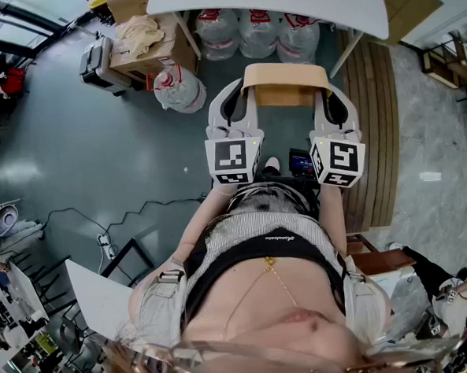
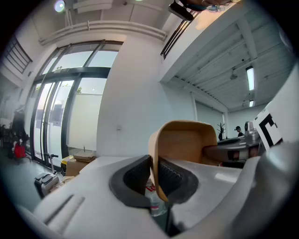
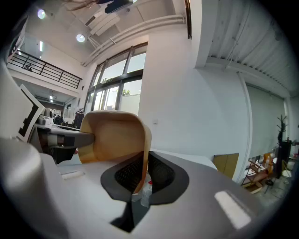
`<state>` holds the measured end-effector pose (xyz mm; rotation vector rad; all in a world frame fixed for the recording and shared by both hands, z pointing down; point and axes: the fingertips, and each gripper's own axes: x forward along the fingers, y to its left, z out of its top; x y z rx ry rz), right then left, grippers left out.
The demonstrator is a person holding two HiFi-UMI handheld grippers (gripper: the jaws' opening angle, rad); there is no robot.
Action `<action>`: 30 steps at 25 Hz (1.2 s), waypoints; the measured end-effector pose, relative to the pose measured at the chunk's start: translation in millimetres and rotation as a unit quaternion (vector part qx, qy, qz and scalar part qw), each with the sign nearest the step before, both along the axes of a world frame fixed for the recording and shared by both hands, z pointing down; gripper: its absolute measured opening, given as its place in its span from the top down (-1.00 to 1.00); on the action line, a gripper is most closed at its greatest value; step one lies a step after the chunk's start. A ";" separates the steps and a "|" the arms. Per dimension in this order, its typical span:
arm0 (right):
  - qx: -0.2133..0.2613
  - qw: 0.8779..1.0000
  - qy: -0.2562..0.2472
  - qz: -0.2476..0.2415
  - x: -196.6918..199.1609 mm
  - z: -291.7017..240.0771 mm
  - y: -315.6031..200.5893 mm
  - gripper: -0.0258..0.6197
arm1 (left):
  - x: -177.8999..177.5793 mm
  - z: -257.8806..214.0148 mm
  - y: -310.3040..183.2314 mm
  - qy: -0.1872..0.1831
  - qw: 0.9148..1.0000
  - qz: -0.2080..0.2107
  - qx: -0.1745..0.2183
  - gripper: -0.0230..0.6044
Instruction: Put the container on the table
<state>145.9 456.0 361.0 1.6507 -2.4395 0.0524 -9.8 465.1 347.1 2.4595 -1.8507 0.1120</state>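
A tan, tray-like container [image 1: 284, 84] is held in the air between both grippers, below the near edge of the white table [image 1: 270, 6]. My left gripper [image 1: 234, 111] is shut on its left wall [image 2: 156, 161]. My right gripper [image 1: 333, 109] is shut on its right wall [image 3: 145, 154]. In both gripper views the container's rim sits pinched between the dark pads [image 2: 173, 177] [image 3: 128, 175], with the open hollow facing the opposite gripper. The container [image 2: 187, 142] [image 3: 112, 137] looks empty.
Large water bottles [image 1: 255, 30] stand under the table, another one [image 1: 179, 89] lies left of them beside cardboard boxes [image 1: 142, 45]. A wooden platform [image 1: 376, 126] runs along the right. A table leg [image 1: 350, 48] slants down near my right gripper.
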 end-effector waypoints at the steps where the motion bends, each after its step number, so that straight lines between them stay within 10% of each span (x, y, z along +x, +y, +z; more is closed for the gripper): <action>1: 0.000 1.000 -0.003 -0.001 1.7 -0.6 -1.1 0.78 | 2.1 -0.9 -1.3 0.003 1.000 0.000 0.000 0.85; 30: -0.007 1.000 0.003 -0.012 45.2 10.8 -10.2 0.73 | 48.2 5.9 -16.9 0.014 1.000 0.010 -0.012 0.85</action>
